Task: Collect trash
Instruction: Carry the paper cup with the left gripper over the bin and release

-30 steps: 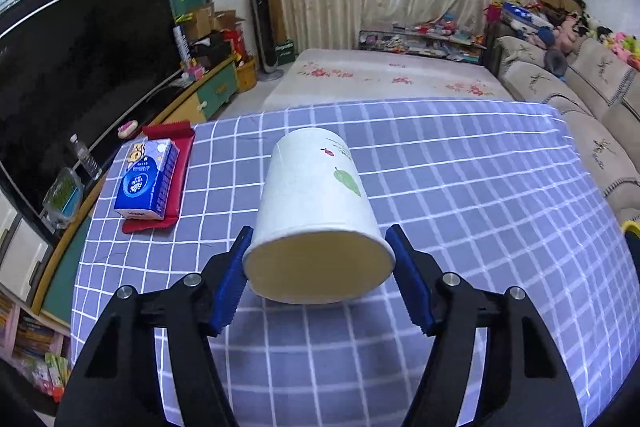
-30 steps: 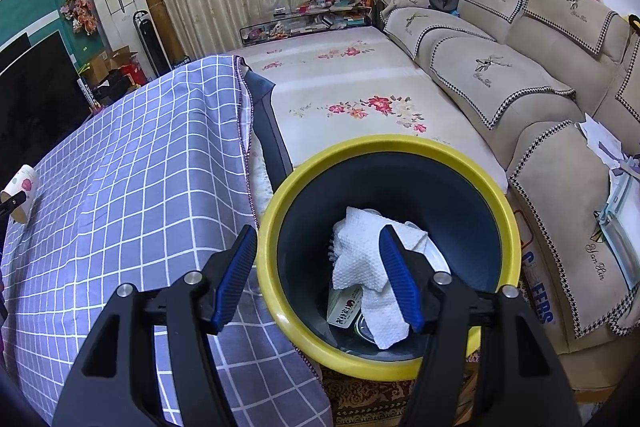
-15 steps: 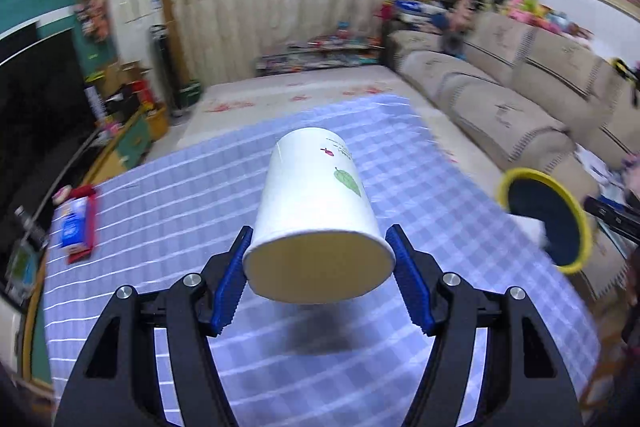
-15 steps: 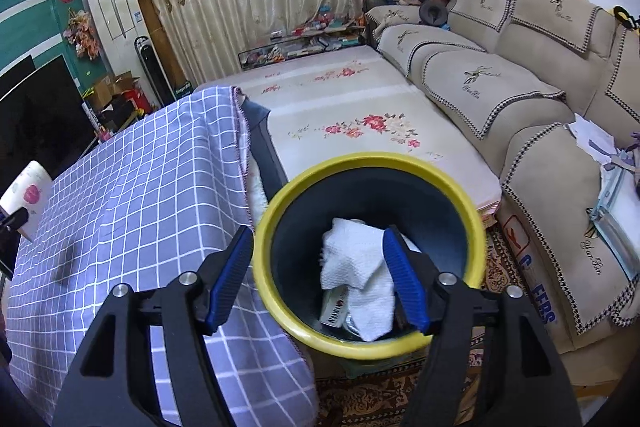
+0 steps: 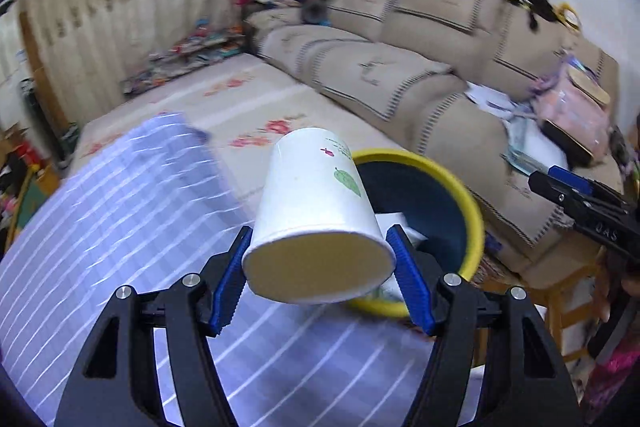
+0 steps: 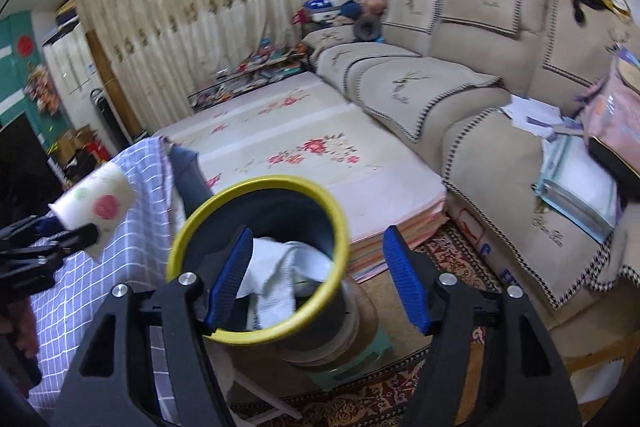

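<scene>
My left gripper (image 5: 320, 267) is shut on a white paper cup (image 5: 316, 203) with a green leaf print, held on its side above the table edge, just in front of the bin. The dark blue bin (image 5: 432, 195) with a yellow rim holds white crumpled paper. In the right wrist view the bin (image 6: 224, 211) sits close below my open, empty right gripper (image 6: 320, 279), whose left finger overlaps the rim. The cup (image 6: 96, 203) and the left gripper show at that view's left edge. The right gripper shows at the left wrist view's right edge (image 5: 580, 199).
A table with a purple checked cloth (image 5: 100, 227) lies left of the bin. A floral floor mat (image 6: 304, 163) is behind it, and a beige sofa (image 6: 460, 99) with papers and bags runs along the right. The bin stands on a green stool (image 6: 360, 359).
My left gripper has swung right with the cup, from over the table middle to its edge beside the bin. The right gripper has backed away from the bin and risen slightly.
</scene>
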A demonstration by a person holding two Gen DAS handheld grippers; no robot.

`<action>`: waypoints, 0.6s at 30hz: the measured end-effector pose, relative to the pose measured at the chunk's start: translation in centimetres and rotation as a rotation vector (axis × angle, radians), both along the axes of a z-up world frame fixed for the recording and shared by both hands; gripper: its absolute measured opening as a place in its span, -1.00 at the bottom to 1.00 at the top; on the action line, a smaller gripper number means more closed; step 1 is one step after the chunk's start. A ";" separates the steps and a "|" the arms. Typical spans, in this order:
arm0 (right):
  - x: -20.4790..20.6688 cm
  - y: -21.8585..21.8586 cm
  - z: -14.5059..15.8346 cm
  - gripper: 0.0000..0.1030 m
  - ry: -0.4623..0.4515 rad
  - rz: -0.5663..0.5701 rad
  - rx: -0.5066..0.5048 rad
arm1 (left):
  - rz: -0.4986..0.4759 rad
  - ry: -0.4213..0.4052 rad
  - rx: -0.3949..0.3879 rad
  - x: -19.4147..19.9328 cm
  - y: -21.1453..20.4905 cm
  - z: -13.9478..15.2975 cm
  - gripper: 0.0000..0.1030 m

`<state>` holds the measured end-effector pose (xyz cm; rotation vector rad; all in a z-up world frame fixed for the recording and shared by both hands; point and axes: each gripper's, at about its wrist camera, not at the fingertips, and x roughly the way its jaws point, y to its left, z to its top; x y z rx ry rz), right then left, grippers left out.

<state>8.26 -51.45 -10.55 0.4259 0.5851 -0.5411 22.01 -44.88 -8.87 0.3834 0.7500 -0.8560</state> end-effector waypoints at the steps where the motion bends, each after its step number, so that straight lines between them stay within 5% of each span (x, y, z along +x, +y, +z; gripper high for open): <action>1: -0.4 -0.4 0.0 0.25 -0.003 -0.011 0.003 | -0.012 0.010 0.007 0.2 -1.2 -0.3 0.31; 11: -2.0 -2.0 0.1 0.26 -0.018 -0.036 0.013 | -0.035 0.081 0.083 1.5 -9.6 -4.9 0.46; 14: -1.9 -1.8 0.4 0.26 -0.028 -0.029 0.012 | -0.018 0.088 0.074 2.0 -8.9 -5.0 0.51; 18: -1.5 -1.0 0.9 0.27 -0.038 -0.006 0.000 | 0.007 0.056 -0.017 1.8 -5.0 -2.5 0.82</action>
